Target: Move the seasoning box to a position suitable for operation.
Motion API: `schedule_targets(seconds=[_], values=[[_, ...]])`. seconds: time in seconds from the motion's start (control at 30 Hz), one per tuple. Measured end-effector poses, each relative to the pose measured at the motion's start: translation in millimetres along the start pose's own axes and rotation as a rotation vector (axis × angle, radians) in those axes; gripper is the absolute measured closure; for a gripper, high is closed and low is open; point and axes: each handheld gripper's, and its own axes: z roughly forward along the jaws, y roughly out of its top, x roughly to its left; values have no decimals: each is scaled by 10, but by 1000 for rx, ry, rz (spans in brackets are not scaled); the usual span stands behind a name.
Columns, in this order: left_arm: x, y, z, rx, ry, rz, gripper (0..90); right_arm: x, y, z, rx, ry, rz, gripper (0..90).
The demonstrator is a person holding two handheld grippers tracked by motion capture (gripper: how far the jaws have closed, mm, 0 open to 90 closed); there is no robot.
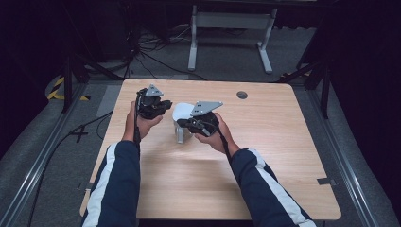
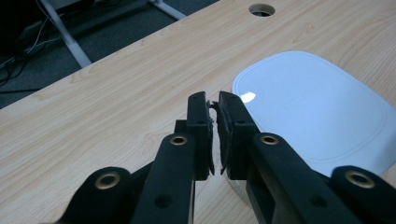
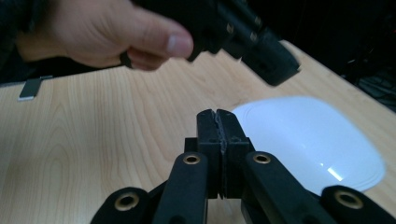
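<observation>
A white object with a smooth, rounded-square top (image 1: 181, 113) stands on the wooden table (image 1: 265, 156), between my two grippers. My left gripper (image 1: 161, 107) hovers just left of it, held in a hand. In the left gripper view that gripper (image 2: 212, 100) has its jaws together with only a thin slit and nothing held, and the white top (image 2: 317, 116) lies beyond on the right. My right gripper (image 1: 190, 124) is at the object's near right side. Its jaws (image 3: 216, 114) are pressed shut on nothing, just short of the white top (image 3: 308, 140).
A round cable hole (image 1: 242, 94) sits near the table's far edge. Beyond the table stand a white metal frame (image 1: 231, 28) and cables on the grey floor. In the right gripper view the other hand (image 3: 116, 37) and its gripper (image 3: 252, 42) hang above the table.
</observation>
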Motion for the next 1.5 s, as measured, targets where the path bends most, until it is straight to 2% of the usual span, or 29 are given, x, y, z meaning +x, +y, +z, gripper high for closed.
schedule_targets(seconds=[0.1, 0.17, 0.2, 0.23, 0.27, 0.3, 0.47, 0.5, 0.53, 0.6, 0.67, 0.73, 0.87, 0.9, 1.0, 1.2, 1.37, 1.5], values=[[2, -13, 34, 0, -6, -11, 835, -29, 40, 6, 15, -20, -7, 899], [2, -16, 53, 5, -9, -9, 835, -44, 19, 48, 45, -27, -5, 899], [-6, -17, 64, 6, -10, -16, 834, -52, 6, 53, 38, -20, -1, 899], [-2, -13, 73, 6, -9, -3, 833, -66, -6, 51, 31, -12, 13, 899], [-12, -12, 80, 13, -14, -12, 830, -71, -11, 46, 29, -17, 18, 899], [-3, -10, 91, 7, -10, 1, 825, -80, -13, 40, 30, -25, 14, 899], [-21, -1, 134, 15, -13, -23, 797, -84, -47, 26, 20, -4, 20, 900], [-13, 14, 133, 17, -4, -5, 787, -76, -50, 27, 22, -2, 16, 900], [-24, 16, 141, 7, -9, -20, 785, -72, -53, 28, 27, 2, 12, 900], [-21, 34, 143, 10, -18, -9, 777, -65, -62, 33, 31, 5, 10, 900], [-48, 46, 142, -10, -35, -18, 771, -61, -74, 39, 39, -3, 6, 900], [-49, 67, 110, -16, -44, 2, 770, -64, -93, 43, 39, -1, 11, 900], [-38, 77, 32, -57, -66, -1, 758, -37, -126, 66, 59, 1, -1, 900], [-45, 79, 13, -61, -82, -3, 751, -35, -135, 75, 62, -1, 1, 900], [-71, 83, -52, -94, -101, 13, 748, -25, -155, 82, 68, -5, 2, 899], [-117, 84, -146, -97, -97, 46, 759, 34, -175, 0, 64, -7, -14, 899], [-155, 68, -198, -98, -91, 36, 760, 62, -201, -58, 64, -12, -19, 898], [-174, 39, -248, -94, -67, 50, 754, 77, -224, -134, 60, -15, -20, 897]])
